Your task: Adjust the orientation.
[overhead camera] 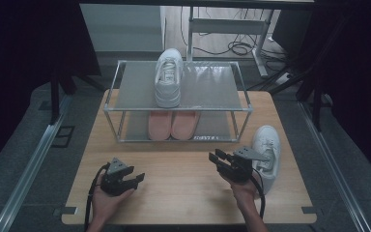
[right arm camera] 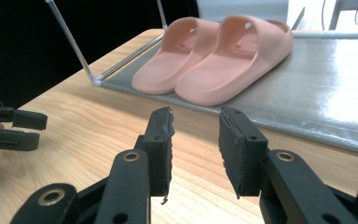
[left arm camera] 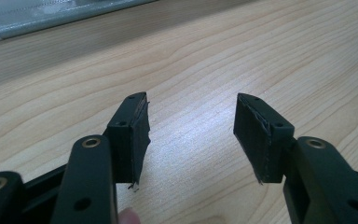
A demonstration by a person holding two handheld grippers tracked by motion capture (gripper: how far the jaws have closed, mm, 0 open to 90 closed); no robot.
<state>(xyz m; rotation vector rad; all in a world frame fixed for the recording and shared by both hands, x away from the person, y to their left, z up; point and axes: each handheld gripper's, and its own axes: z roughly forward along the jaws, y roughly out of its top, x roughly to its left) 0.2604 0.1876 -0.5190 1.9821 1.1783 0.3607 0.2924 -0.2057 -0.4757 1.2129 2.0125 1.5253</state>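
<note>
One white sneaker (overhead camera: pixel 168 77) stands on the top shelf of a metal-framed rack (overhead camera: pixel 111 107). A pair of pink slippers (overhead camera: pixel 173 124) (right arm camera: pixel 214 60) sits on the rack's lower shelf. A second white sneaker (overhead camera: pixel 266 154) lies on the wooden table (overhead camera: pixel 183 193) at the right. My right gripper (overhead camera: pixel 216 157) (right arm camera: pixel 196 126) hovers just left of that sneaker, open, nothing between its jaws, facing the slippers. My left gripper (overhead camera: pixel 139 179) (left arm camera: pixel 191 112) rests low over the table's front left, open and empty; it also appears in the right gripper view (right arm camera: pixel 21 128).
The rack stands across the back half of the table. Bare wood lies between the two grippers. Beyond the table are a white desk frame (overhead camera: pixel 232 26) and cables on the floor (overhead camera: pixel 239 48). Dark curtains hang on both sides.
</note>
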